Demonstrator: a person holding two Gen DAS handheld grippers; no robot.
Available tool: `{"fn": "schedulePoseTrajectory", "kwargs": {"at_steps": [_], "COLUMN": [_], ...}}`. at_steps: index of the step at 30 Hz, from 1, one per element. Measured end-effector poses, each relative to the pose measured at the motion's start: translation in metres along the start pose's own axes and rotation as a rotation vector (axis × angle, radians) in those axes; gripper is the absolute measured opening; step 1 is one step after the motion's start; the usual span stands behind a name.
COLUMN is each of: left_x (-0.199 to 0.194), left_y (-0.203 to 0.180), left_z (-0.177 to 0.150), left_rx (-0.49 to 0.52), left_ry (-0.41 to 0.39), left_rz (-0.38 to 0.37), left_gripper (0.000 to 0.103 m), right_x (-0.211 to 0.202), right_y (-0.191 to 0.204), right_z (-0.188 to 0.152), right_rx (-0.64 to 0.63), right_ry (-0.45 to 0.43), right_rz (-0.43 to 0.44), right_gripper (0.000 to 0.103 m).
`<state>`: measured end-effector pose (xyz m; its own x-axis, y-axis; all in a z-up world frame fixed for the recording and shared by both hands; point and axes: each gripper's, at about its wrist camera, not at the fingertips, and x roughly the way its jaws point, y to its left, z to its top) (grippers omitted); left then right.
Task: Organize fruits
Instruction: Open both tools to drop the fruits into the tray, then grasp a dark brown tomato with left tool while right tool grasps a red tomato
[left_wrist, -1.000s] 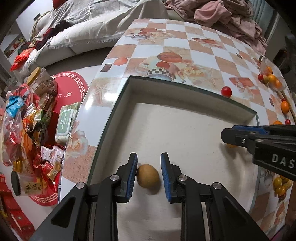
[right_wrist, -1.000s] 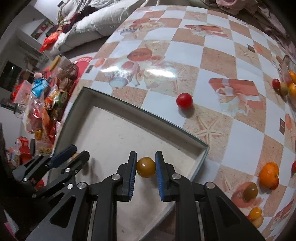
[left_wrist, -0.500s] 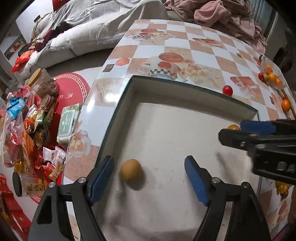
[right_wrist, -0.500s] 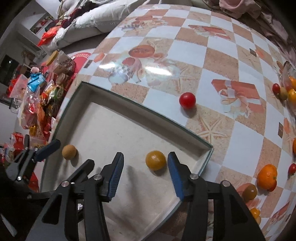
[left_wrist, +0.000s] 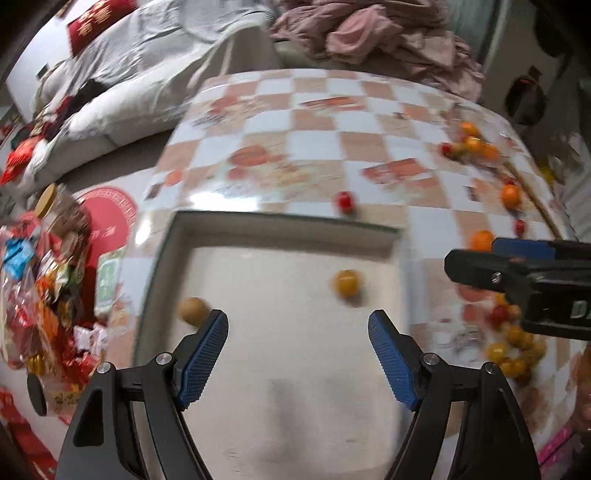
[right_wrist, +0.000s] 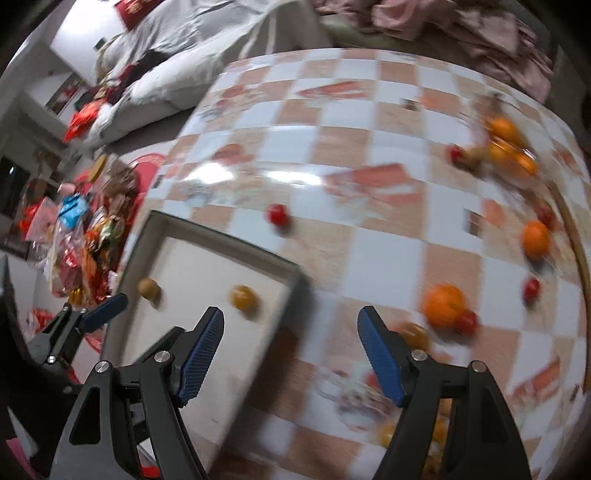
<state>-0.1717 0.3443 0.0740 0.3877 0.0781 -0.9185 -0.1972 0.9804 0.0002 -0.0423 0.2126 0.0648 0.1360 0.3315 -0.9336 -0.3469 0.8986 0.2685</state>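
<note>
A shallow white tray (left_wrist: 280, 218) lies on the checkered table. Inside it rest a brown fruit (left_wrist: 192, 310) near the left wall and a yellow-orange fruit (left_wrist: 346, 283) near the right wall. My left gripper (left_wrist: 297, 321) hangs open above the tray floor with nothing between its fingers. In the right wrist view the same brown fruit (right_wrist: 148, 288) and yellow-orange fruit (right_wrist: 243, 298) sit in the tray (right_wrist: 221, 236). My right gripper (right_wrist: 291, 317) hovers over the tray's right corner, its jaws opening and empty. An orange (right_wrist: 443, 304) lies beyond its right finger.
A red tomato (right_wrist: 277, 215) sits just past the tray's far rim. More oranges (right_wrist: 535, 238) and several small fruits (left_wrist: 513, 347) are scattered over the right of the table. Snack packets (left_wrist: 44, 280) cover the floor at left. Bedding and clothes lie beyond the table.
Both grippers let go of their fruits and opened wide. Both have risen and shifted right, so the brown fruit and the yellow-orange fruit now lie loose in the tray.
</note>
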Motion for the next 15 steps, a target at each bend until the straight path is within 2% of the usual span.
{"fn": "schedulePoseTrajectory", "kwargs": {"at_steps": [6, 10, 15], "left_x": [-0.003, 0.007, 0.029], "left_y": [-0.06, -0.09, -0.116], "left_z": [0.01, 0.015, 0.02], "left_rx": [0.08, 0.115, 0.124], "left_ry": [-0.01, -0.003, 0.027], "left_rz": [-0.071, -0.084, -0.083], "left_gripper": [0.079, 0.08, 0.08], "right_x": [-0.021, -0.029, -0.028], "right_y": [-0.068, -0.114, -0.154], "right_z": [-0.027, -0.042, -0.046], "right_rx": [0.112, 0.187, 0.242], "right_ry": [-0.002, 0.003, 0.01], "right_rz": [-0.085, -0.146, -0.18], "right_gripper": [0.078, 0.078, 0.078]}}
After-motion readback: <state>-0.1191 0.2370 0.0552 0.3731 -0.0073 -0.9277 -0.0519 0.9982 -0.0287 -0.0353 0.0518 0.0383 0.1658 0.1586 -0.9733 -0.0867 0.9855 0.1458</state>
